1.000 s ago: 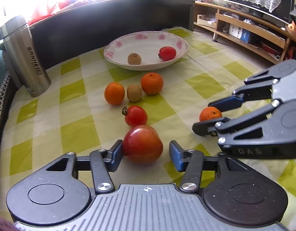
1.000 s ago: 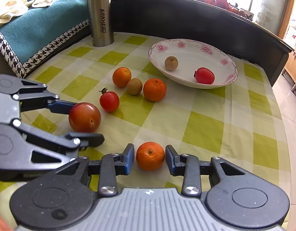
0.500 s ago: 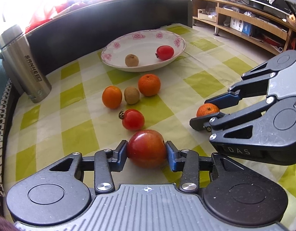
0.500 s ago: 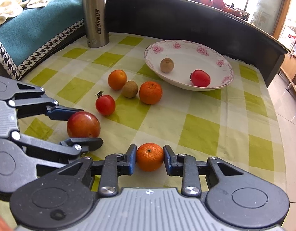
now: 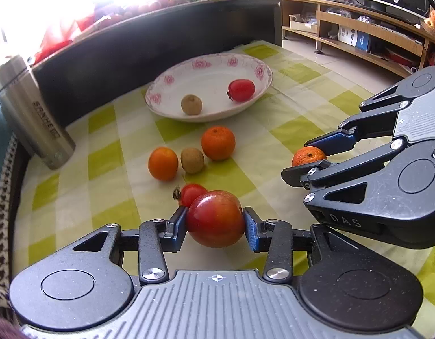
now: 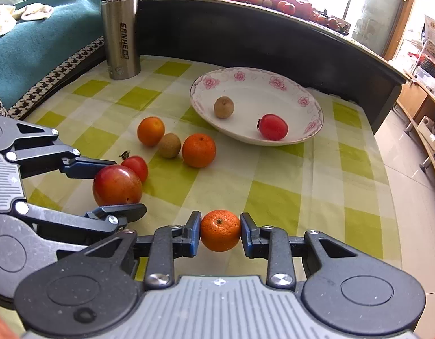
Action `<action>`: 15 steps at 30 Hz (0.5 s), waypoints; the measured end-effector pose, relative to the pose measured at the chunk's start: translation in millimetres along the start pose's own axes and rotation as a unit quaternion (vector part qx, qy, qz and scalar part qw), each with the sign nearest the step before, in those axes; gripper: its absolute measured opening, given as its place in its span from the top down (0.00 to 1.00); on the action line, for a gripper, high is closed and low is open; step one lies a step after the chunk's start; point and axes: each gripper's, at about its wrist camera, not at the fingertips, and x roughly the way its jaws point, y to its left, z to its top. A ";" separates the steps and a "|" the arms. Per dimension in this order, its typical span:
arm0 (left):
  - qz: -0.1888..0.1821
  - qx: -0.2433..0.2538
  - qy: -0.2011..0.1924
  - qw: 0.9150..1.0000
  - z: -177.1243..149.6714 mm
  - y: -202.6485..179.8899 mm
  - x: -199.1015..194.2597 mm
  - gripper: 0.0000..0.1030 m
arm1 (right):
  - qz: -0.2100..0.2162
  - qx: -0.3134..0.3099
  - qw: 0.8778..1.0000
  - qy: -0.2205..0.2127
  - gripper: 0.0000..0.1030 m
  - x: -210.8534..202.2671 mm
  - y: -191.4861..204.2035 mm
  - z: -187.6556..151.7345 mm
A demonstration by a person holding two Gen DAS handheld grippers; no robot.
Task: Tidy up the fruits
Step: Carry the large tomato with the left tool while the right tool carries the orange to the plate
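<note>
My left gripper (image 5: 215, 223) is shut on a big red apple (image 5: 215, 218), also seen as the apple (image 6: 117, 185) in the right wrist view, raised a little over the cloth. My right gripper (image 6: 220, 233) is shut on a small orange (image 6: 220, 230), the same small orange (image 5: 308, 156) showing at the right of the left wrist view. A flowered white bowl (image 6: 299, 90) at the back holds a kiwi (image 6: 223, 107) and a red tomato (image 6: 273, 126). On the cloth lie two oranges (image 6: 150, 130) (image 6: 198, 150), a kiwi (image 6: 169, 145) and a tomato (image 6: 136, 166).
A steel flask (image 6: 120, 29) stands at the back left of the green-checked cloth (image 6: 274, 186). A dark raised rail (image 6: 260, 36) runs behind the bowl. A teal blanket (image 6: 34, 48) lies to the left, floor and shelves to the right.
Both grippers have closed, the left on the apple and the right on the small orange, and both have lifted and moved forward toward the bowl.
</note>
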 end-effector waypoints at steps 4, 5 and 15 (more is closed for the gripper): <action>-0.001 -0.007 -0.008 1.000 6.6 5.5 -0.4 0.51 | -0.003 0.006 1.000 -0.008 0.66 -1.9 -3.6 8.6; 0.000 -0.007 -0.010 1.000 8.6 6.6 -0.6 0.51 | -0.004 0.007 1.000 -0.010 0.66 -2.3 -4.2 10.8; 0.011 -0.010 -0.026 1.000 31.9 17.2 6.7 0.52 | -0.017 0.023 0.999 -0.027 0.66 3.4 -14.6 35.1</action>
